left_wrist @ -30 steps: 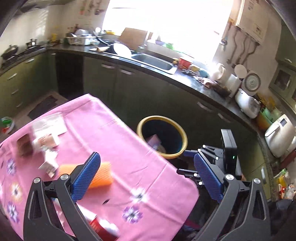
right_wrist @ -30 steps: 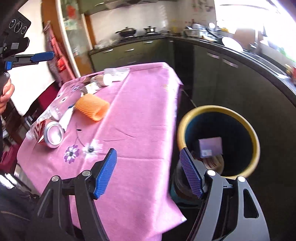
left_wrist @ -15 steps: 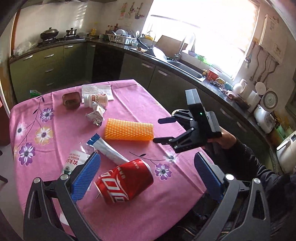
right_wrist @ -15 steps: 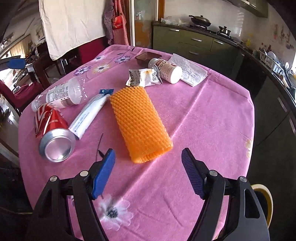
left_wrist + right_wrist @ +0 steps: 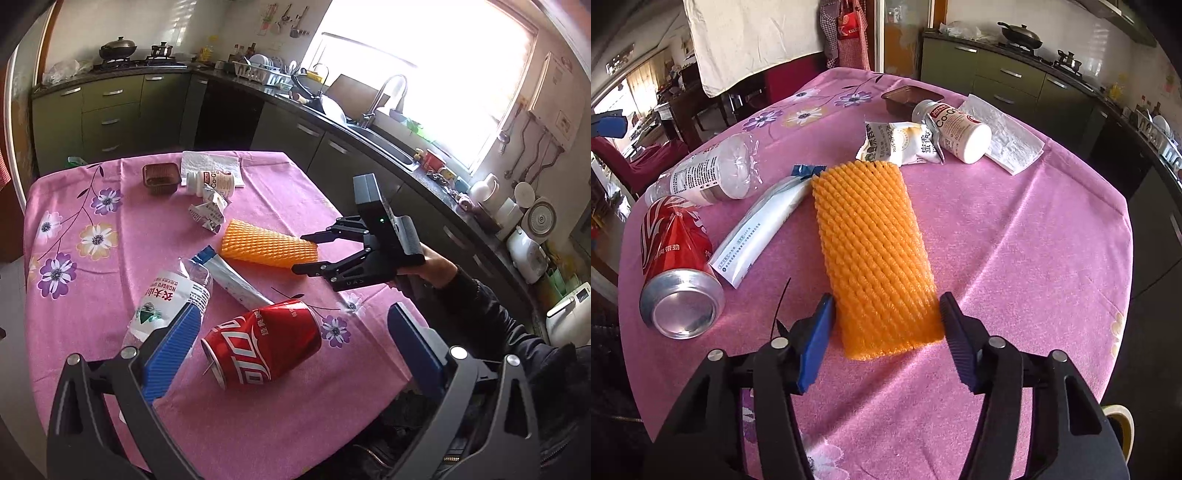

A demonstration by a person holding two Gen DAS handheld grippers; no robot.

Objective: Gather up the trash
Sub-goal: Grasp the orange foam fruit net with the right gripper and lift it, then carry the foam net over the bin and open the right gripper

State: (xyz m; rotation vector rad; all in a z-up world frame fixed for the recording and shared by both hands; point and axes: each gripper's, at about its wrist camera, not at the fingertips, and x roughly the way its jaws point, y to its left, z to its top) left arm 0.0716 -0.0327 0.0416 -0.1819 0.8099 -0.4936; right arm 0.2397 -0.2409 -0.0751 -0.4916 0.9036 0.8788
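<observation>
The right tongs (image 5: 886, 332) are closing around the near end of the orange foam net sleeve (image 5: 875, 251), which is lying flat on the pink-clothed worktop (image 5: 1034, 240). The sleeve's long axis is running straight away from the tongs, so the two blue pads are straddling its narrow width. The pads are sitting just beside its edges, and whether they are pressing on it yet is hard to tell from this angle. In the left wrist view the same tongs (image 5: 308, 253) are reaching in from the right over that end of the sleeve (image 5: 269, 249), so the right hand is clearly the nearer one.

The left tongs (image 5: 295, 350) are standing wide open and holding nothing, with the dented red cola can (image 5: 266, 347) lying on its side between and just ahead of the pads.

Legible writing is sparse. The crushed water bottle (image 5: 170, 299) is showing "NONGFU" above Chinese characters. The white bottle (image 5: 955, 131) is reading "Co-Q". The cola can (image 5: 676, 258), the crumpled snack packet (image 5: 901, 142) and the white tube (image 5: 761, 229) are carrying Chinese print only.
</observation>
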